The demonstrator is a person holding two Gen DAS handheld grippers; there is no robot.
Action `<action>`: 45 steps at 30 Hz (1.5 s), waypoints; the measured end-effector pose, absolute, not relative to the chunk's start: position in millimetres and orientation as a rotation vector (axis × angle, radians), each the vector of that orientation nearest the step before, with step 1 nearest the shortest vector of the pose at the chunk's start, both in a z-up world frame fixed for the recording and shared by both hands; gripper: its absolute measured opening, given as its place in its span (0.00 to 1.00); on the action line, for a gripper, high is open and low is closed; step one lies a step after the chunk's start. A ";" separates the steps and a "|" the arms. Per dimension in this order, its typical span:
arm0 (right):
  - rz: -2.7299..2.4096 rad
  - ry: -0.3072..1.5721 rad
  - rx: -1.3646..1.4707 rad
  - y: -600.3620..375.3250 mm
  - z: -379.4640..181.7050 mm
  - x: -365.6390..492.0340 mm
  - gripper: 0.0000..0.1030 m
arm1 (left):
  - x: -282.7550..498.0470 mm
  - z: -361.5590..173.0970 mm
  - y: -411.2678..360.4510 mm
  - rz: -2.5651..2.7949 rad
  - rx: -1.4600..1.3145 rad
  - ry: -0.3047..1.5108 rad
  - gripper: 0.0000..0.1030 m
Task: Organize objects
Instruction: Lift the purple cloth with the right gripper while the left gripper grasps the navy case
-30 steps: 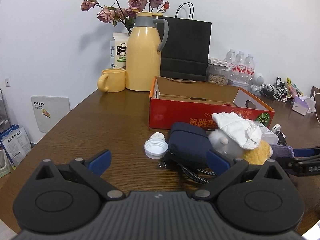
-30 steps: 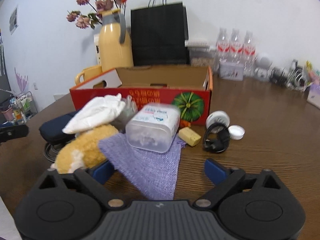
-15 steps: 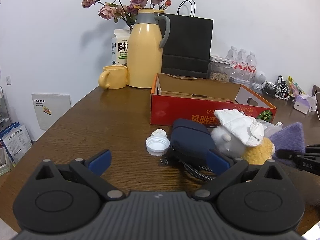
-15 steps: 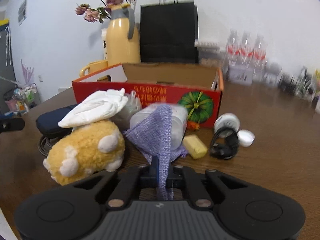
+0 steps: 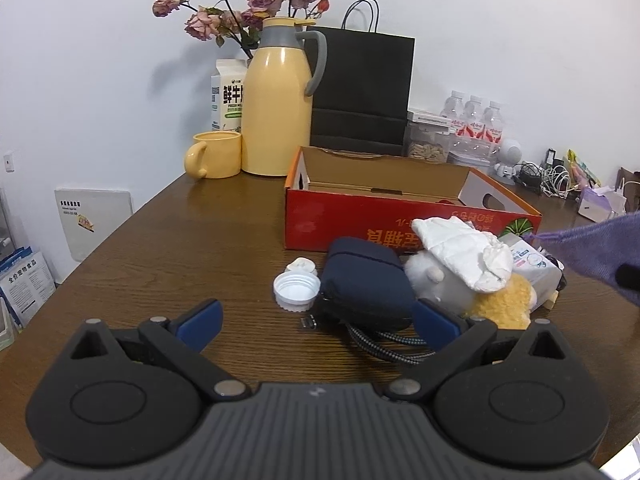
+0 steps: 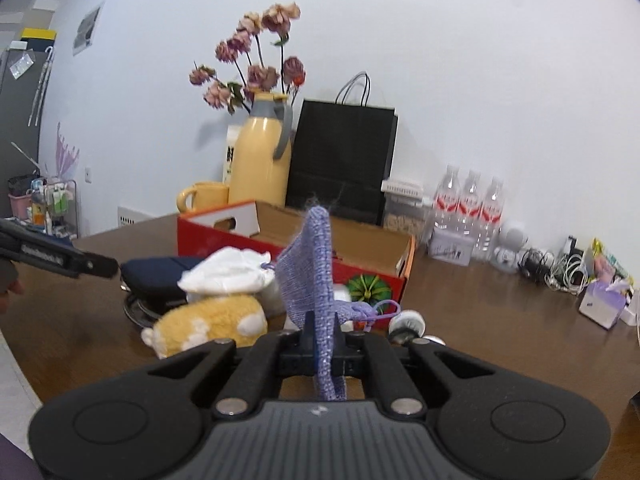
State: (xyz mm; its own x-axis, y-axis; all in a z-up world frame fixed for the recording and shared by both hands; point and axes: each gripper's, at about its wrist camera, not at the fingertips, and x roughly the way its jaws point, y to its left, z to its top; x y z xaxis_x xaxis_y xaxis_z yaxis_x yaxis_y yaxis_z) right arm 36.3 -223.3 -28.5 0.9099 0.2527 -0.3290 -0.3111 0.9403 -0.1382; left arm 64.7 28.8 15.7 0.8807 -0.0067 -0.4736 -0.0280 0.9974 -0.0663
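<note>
The right claw (image 6: 325, 354), low centre of the right wrist frame, pinches the purple knit cloth (image 6: 316, 264) clear of the bench (image 6: 500, 328); its drawstring could snag the pile on the way to the red box (image 6: 360, 268), I judge. The left claw (image 5: 316, 320) gapes wide, holding nothing

Even, soft indoor light, no hard glare. Flowers (image 5: 248, 4) throw a faint shadow on the wall (image 5: 100, 60). Fisheye bends edges, dark corners. Right view slightly blurry, esp. purple cloth (image 6: 316, 276); left view sharp.
</note>
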 end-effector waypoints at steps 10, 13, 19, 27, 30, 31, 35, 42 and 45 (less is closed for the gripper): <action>0.269 0.306 -0.168 -221.6 -29.9 48.8 0.02 | 82.5 18.2 17.9 -0.009 -0.028 0.495 1.00; 0.266 0.296 -0.161 -221.1 -27.6 55.0 0.02 | 96.9 18.6 10.5 -0.022 0.008 0.506 1.00; 0.266 0.286 -0.149 -219.4 -24.7 71.0 0.02 | 130.1 6.5 -13.0 -0.050 0.128 0.585 1.00; 0.275 0.301 -0.133 -217.5 -29.6 87.0 0.02 | 143.5 -6.8 -14.7 -0.085 0.133 0.620 0.71; 0.276 0.308 -0.128 -218.2 -32.4 90.1 0.02 | 140.2 -6.1 -9.5 -0.093 0.111 0.606 0.69; 0.275 0.309 -0.126 -218.6 -33.3 90.6 0.02 | 138.6 -5.6 -7.9 -0.094 0.105 0.600 0.68; 0.274 0.315 -0.118 -221.2 -36.1 91.7 0.02 | 129.7 -2.7 -2.5 -0.088 0.080 0.565 0.66; 0.267 0.312 -0.116 -223.8 -35.2 90.2 0.02 | 107.0 12.9 6.2 -0.046 0.049 0.466 0.64; 0.266 0.306 -0.119 -222.4 -33.6 88.7 0.02 | 101.1 19.8 8.0 -0.044 0.048 0.438 0.64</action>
